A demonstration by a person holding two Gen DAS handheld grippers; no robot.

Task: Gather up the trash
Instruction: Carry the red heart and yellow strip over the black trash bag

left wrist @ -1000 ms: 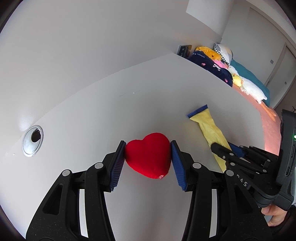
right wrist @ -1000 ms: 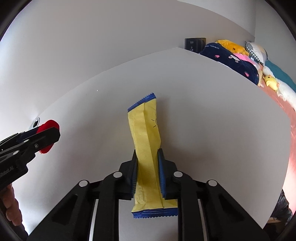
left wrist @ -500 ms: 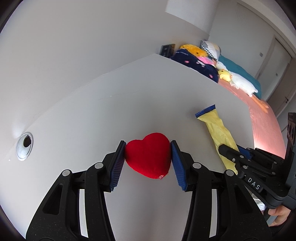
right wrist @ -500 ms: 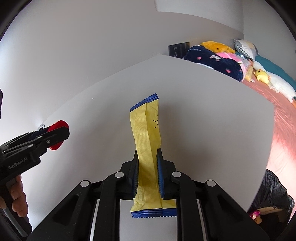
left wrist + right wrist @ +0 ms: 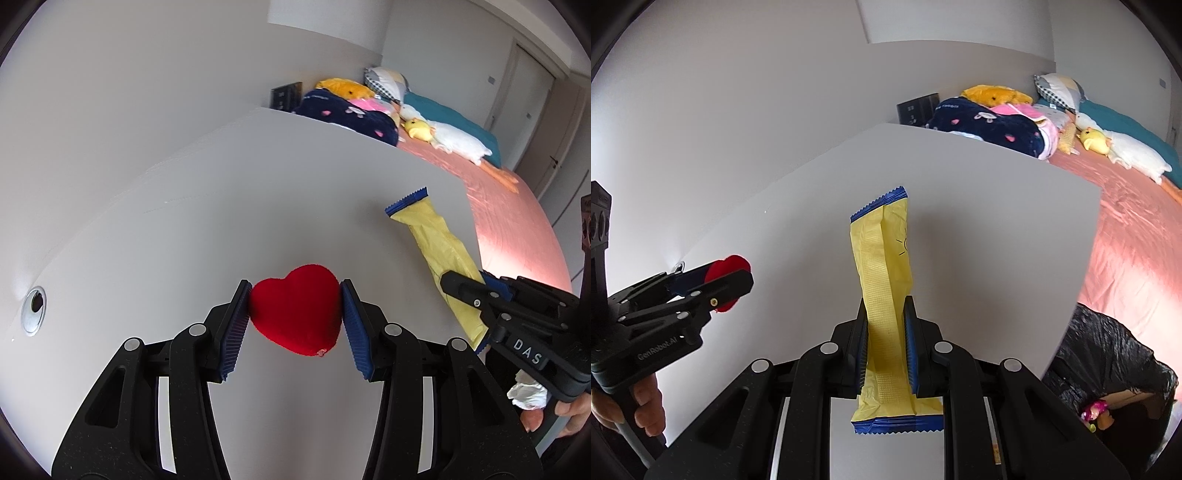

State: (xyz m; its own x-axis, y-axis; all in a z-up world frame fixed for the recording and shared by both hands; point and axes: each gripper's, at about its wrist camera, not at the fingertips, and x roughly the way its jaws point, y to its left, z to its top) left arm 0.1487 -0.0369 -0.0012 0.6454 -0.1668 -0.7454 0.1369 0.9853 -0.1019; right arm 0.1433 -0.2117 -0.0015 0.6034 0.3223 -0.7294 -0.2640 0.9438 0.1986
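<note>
1. One white table fills the foreground, with a pink bed beyond its far edge.
2. A black bag gapes below the table's right corner.
3. The right gripper pinches a yellow wrapper above the table.
4. The left gripper squeezes a red heart over the tabletop, left of the wrapper.
</note>
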